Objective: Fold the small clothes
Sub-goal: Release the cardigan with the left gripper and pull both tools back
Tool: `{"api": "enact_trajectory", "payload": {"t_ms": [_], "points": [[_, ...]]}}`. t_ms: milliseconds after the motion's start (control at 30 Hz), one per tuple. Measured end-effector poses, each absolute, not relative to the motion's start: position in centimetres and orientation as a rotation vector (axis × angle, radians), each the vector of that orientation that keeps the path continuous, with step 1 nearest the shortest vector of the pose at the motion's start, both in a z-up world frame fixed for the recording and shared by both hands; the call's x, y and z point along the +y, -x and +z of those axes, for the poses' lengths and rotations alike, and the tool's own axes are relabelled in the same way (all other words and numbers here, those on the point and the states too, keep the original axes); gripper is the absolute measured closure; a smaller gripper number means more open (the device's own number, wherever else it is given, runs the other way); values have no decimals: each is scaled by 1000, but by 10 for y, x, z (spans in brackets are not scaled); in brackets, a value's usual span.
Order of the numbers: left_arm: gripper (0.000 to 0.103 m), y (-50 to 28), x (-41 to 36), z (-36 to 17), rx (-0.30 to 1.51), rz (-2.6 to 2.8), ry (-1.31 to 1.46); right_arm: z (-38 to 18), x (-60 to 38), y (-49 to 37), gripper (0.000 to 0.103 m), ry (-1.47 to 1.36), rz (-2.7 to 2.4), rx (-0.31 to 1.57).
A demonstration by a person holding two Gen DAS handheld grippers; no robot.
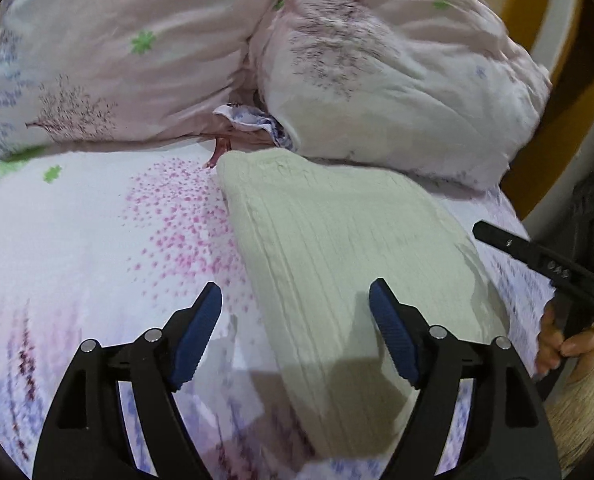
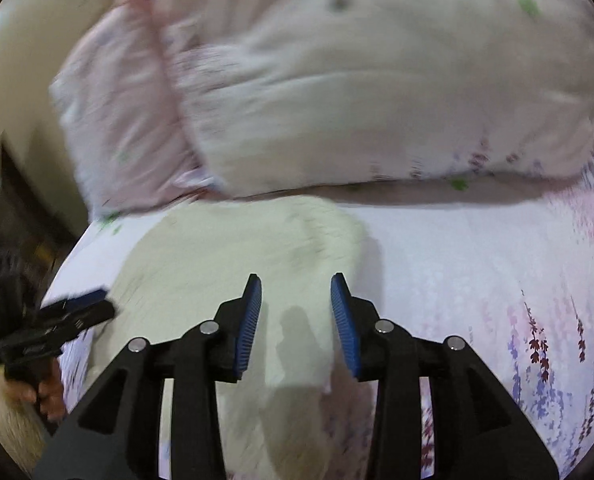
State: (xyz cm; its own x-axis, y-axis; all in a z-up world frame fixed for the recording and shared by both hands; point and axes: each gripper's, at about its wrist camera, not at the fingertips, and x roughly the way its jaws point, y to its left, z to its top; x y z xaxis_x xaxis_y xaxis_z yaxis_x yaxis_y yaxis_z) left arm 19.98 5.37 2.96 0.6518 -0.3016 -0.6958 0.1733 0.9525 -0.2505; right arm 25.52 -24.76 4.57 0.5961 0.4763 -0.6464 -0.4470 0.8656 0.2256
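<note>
Both my left claw (image 1: 295, 332) and right claw (image 2: 296, 326) hang spread, pinching nothing, over the pale garment (image 1: 337, 264) on the bed (image 1: 77, 240) (near the pillows (image 1: 117, 60)); a careless grab could undo its fold.

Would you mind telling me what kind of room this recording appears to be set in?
Most likely a bedroom, on a bed: a white bedsheet printed with pink and purple flowers covers the surface, two plump pale pink floral pillows lean at the far end, and a pale green ribbed knit garment lies folded on the sheet.
</note>
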Motion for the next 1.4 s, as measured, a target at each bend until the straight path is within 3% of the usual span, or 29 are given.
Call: {"api": "enact_trajectory", "payload": {"t_ms": [133,333,533,700,967,1033,1100,1233,1333,1400], "points": [[24,-192,44,22,820,-243,77,35,-226,-240,74,98,583,811],[20,-201,42,11,835,-227,88,19,-216,-250,71,120,542,869],[21,-172,42,24,800,-243,57,37,-232,-212,71,134,585,779],[20,-164,35,18,813,-238,3,23,-230,-197,71,225,581,835],[17,-170,30,10,822,-235,11,14,-228,-202,60,200,550,858],[15,-161,35,17,799,-238,25,20,-234,-195,46,173,541,829],[5,-151,40,23,785,-239,37,29,-244,-185,32,142,535,784],[1,-126,49,28,757,-222,56,43,-256,-164,12,136,509,720],[1,-111,52,27,767,-189,53,48,-260,-148,2,172,446,681],[1,-104,54,25,785,-170,53,49,-262,-139,2,188,414,661]]}}
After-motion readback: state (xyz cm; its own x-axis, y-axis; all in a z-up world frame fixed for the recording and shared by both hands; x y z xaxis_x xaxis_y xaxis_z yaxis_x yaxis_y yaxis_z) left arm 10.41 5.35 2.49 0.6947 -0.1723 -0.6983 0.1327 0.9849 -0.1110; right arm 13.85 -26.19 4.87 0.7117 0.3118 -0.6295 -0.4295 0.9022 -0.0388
